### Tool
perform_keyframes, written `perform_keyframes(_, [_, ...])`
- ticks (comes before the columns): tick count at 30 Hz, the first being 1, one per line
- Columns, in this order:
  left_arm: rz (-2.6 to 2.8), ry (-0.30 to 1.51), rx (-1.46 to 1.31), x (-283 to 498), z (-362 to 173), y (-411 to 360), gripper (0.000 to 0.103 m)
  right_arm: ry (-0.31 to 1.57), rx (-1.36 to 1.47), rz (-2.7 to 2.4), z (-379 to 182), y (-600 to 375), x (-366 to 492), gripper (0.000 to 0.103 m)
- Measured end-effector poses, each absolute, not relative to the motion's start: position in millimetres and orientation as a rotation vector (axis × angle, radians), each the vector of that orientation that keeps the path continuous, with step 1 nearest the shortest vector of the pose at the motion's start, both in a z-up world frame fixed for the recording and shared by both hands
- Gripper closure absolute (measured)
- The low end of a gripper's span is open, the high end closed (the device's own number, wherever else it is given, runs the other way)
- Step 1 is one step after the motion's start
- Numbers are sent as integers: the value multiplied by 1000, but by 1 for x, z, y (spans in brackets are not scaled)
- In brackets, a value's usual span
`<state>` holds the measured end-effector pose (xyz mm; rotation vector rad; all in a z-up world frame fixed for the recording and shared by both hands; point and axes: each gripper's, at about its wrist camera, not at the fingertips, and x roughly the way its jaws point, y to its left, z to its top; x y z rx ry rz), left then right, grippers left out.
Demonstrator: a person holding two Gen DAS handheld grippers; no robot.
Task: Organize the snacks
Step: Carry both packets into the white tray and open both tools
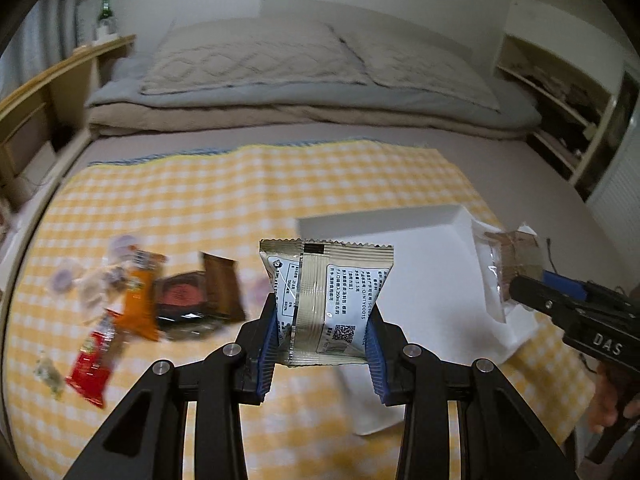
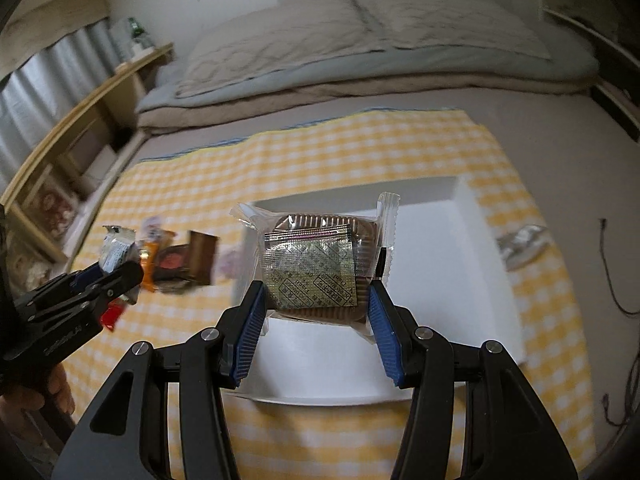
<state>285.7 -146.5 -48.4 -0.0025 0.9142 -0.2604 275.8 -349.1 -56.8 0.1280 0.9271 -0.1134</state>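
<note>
L gripper (image 1: 322, 332) clamps beige sachet (image 1: 326, 300); R gripper (image 2: 316, 316) clamps clear-wrapped cookie (image 2: 316, 264), both airborne over white tray (image 2: 472, 248). Lower inside rim before releasing; pile (image 1: 160, 304) remains.

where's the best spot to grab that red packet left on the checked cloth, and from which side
Take the red packet across its narrow width near the middle, coming down from above. It lies flat on the checked cloth, long and slim, running away from the camera, with bare cloth along both long edges. The orange packet sits close by its far end, so stay nearer the near half.
</note>
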Motion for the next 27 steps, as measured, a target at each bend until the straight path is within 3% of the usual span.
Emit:
perform_keyframes(9, [-323, 1060, -22, 324, -88, -202, 65, 994, 155, -213, -78, -410, 269, 50])
perform_keyframes(27, [-301, 1085, -18, 396, -148, -234, 63, 1065, 205, -259, -111, -450, 306, 50])
